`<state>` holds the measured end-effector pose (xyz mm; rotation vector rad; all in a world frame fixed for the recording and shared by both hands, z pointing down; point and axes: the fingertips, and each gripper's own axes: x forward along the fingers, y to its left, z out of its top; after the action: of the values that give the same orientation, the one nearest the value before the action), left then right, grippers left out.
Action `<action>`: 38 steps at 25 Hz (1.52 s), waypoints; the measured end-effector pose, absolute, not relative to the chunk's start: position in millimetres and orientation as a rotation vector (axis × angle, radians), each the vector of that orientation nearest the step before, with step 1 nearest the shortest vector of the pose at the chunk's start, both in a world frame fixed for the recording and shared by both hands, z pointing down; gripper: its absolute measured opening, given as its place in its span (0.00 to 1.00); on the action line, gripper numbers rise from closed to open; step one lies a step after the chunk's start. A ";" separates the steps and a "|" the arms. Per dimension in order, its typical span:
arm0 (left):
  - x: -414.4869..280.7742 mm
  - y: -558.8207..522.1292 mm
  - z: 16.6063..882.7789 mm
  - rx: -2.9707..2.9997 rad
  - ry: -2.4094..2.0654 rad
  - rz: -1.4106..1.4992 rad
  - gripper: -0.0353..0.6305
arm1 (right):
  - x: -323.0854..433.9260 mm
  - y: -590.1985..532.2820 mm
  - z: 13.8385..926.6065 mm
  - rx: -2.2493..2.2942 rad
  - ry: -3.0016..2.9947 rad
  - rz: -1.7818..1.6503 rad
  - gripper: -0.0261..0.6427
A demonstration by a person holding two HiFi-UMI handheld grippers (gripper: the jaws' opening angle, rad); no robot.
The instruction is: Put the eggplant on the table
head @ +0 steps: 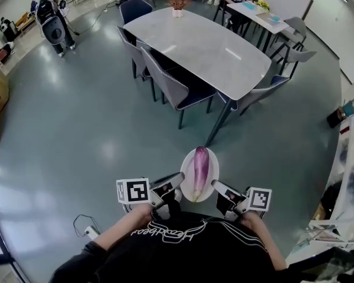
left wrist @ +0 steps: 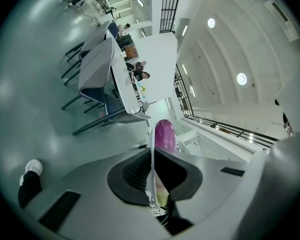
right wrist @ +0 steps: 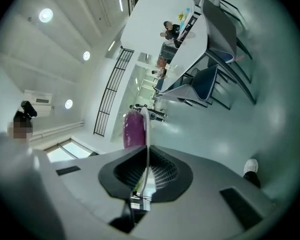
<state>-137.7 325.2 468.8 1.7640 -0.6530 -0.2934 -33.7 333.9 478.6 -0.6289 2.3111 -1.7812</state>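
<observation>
Your left gripper and right gripper each clenched on opposite plate rims to hold eggplant level, short of table.

White plate carries 1 eggplant, lying lengthwise. Oval table beyond bears flower vase at far end.

Head camera high above, two gripper cameras rolled sideways and close in

The head view looks steeply down over the person, with the table toward 12 o'clock. Each gripper view sits just behind its jaws; the floor lies at 9 o'clock in the left one and 3 o'clock in the right. All three share the plate, eggplant and table.
</observation>
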 end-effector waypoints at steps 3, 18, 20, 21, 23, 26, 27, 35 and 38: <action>-150.4 287.1 457.7 1.780 -0.652 -0.289 0.09 | -47.8 297.4 467.8 -0.620 2.300 -1.765 0.07; -177.7 186.1 431.7 1.849 -0.546 -0.260 0.09 | -77.8 206.8 443.2 -0.698 2.266 -1.669 0.07; -175.7 180.8 428.0 1.859 -0.528 -0.255 0.09 | -75.4 202.3 440.2 -0.714 2.268 -1.649 0.07; -175.4 178.6 426.7 1.865 -0.520 -0.254 0.09 | -74.6 200.4 438.9 -0.725 2.273 -1.637 0.07; -175.0 173.2 424.1 1.876 -0.505 -0.252 0.09 | -73.6 196.0 435.7 -0.749 2.275 -1.619 0.07; -171.5 165.1 419.8 1.893 -0.481 -0.243 0.09 | -71.5 189.8 429.5 -0.765 2.271 -1.591 0.07; -170.4 164.0 418.2 1.897 -0.473 -0.239 0.09 | -70.7 189.3 428.2 -0.769 2.270 -1.582 0.07; -157.8 145.4 413.7 1.911 -0.478 -0.219 0.09 | -58.8 173.0 429.5 -0.761 2.239 -1.585 0.07; -155.2 133.4 412.0 1.914 -0.491 -0.216 0.09 | -56.1 159.7 428.2 -0.736 2.246 -1.583 0.07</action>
<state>-155.2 133.4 412.0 1.9144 -0.4907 -0.2161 -56.1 159.7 428.2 -0.7363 2.2459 -1.5827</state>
